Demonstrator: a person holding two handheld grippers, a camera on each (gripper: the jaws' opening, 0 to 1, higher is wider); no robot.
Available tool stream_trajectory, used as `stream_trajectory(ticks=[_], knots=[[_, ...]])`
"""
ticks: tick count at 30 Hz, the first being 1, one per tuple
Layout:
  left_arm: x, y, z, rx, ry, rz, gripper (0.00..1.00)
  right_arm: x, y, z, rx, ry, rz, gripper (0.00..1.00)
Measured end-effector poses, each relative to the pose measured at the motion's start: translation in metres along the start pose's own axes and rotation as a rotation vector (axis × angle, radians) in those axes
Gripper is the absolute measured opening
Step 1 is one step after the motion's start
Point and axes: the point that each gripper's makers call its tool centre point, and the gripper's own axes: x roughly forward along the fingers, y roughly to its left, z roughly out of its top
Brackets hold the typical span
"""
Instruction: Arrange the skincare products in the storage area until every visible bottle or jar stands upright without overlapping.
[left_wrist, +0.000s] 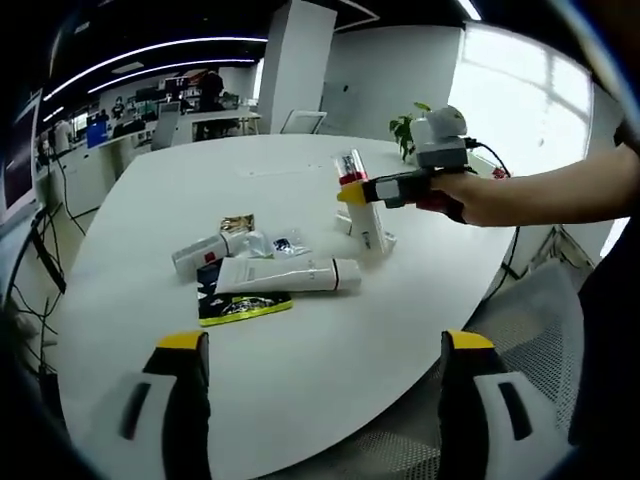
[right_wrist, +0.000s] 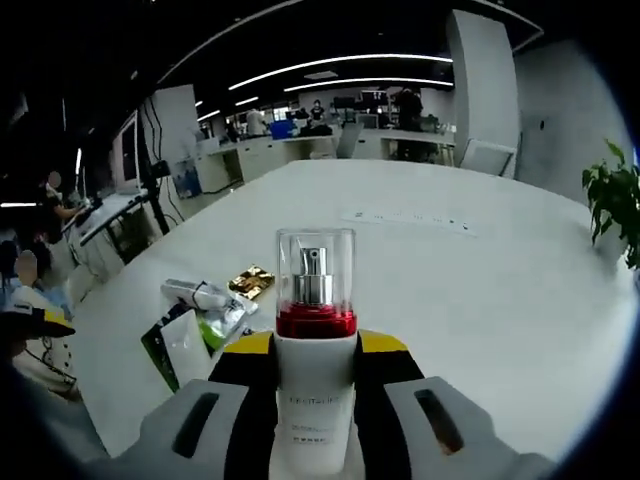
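My right gripper (right_wrist: 315, 345) is shut on a white pump bottle (right_wrist: 315, 300) with a clear cap, silver pump and red collar, held upright. In the left gripper view that bottle (left_wrist: 366, 225) stands slightly tilted, its base at the table top (left_wrist: 300, 170), right of the other products, with the right gripper (left_wrist: 352, 195) clamped on it. A long white tube (left_wrist: 285, 275) lies flat, and a smaller tube with a red label (left_wrist: 205, 252) lies behind it. A gold sachet (left_wrist: 237, 223) and a black-and-yellow sachet (left_wrist: 240, 305) lie beside them. My left gripper (left_wrist: 326, 342) is open above the near table edge.
The white table is large and rounded. A potted plant (left_wrist: 405, 130) stands off its far right side, and a grey mesh chair (left_wrist: 520, 310) sits at the near right. A person's hand (left_wrist: 490, 200) holds the right gripper. Office desks (right_wrist: 330, 135) line the back.
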Motion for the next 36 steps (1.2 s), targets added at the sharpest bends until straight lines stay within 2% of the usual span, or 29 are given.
stream_trajectory(ticks=[5,10,20,26,29,30,32,36], knots=[[-0.003,-0.004,0.005,0.012,-0.011,-0.007,0.89,-0.011,0.001,-0.008,0.006,-0.039,0.001,0.27],[0.0,-0.012,0.016,0.008,-0.033,-0.038,0.89,-0.018,0.004,-0.013,-0.029,-0.074,0.003,0.27],[0.005,-0.027,0.04,0.041,-0.058,-0.088,0.89,-0.035,0.007,-0.019,-0.034,-0.155,-0.008,0.27],[0.008,-0.041,0.063,0.038,-0.098,-0.128,0.88,-0.048,0.007,-0.023,-0.021,-0.2,-0.025,0.28],[0.016,-0.053,0.079,0.006,-0.131,-0.18,0.87,-0.051,0.009,-0.023,-0.022,-0.201,-0.019,0.28],[0.021,-0.06,0.09,-0.019,-0.156,-0.214,0.87,-0.052,0.011,-0.023,-0.026,-0.199,-0.014,0.28],[0.031,-0.067,0.109,-0.015,-0.198,-0.248,0.87,-0.053,0.014,-0.024,-0.044,-0.189,-0.004,0.28],[0.058,-0.074,0.126,0.016,-0.202,-0.266,0.84,-0.062,0.023,-0.029,-0.059,-0.182,0.012,0.28]])
